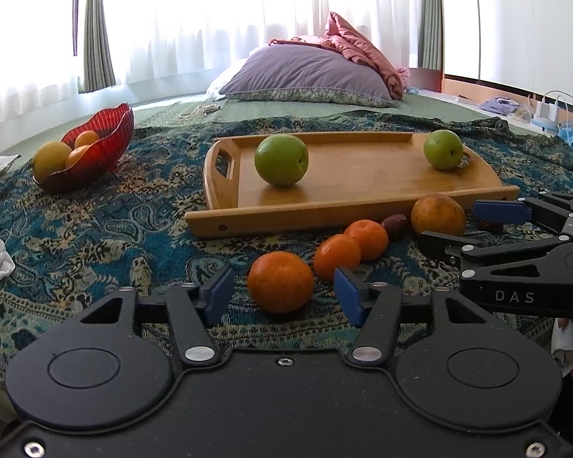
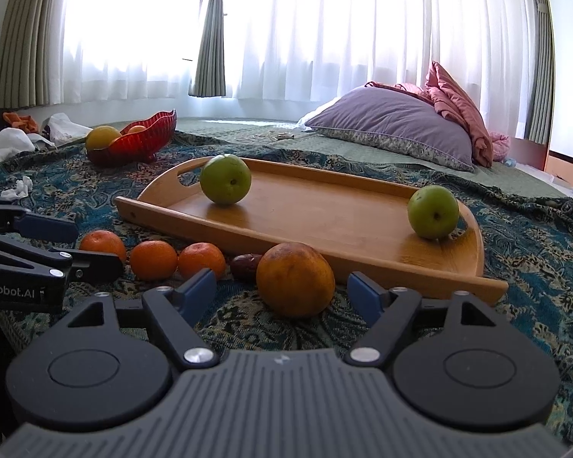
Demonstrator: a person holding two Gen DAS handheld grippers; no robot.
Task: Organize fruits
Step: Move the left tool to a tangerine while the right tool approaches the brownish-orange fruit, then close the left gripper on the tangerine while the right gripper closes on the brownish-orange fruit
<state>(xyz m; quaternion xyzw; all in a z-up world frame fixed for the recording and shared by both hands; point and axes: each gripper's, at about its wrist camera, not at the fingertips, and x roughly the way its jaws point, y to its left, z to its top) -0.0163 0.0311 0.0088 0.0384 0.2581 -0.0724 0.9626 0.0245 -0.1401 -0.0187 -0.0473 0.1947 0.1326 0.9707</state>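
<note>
On the patterned bedspread (image 1: 95, 229), the left gripper (image 1: 284, 292) brackets the nearest tangerine (image 1: 280, 281), its pads apparently just short of the peel. To the right, the right gripper (image 2: 282, 294) stands spread around a blotchy orange (image 2: 295, 279) without touching it. Farther off, two green apples (image 1: 281, 159) sit on the wooden tray (image 1: 324, 206); the red bowl (image 1: 103, 149) at far left holds more citrus.

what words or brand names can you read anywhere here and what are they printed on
"DAS" in pale letters on the black body of the right gripper, seen from the left wrist camera.
"nRobot.AI" on the black body of the left gripper, seen from the right wrist camera; the start of the word is cut off by the picture's edge.
No text shows on the fruit, the wooden tray or the red bowl.
</note>
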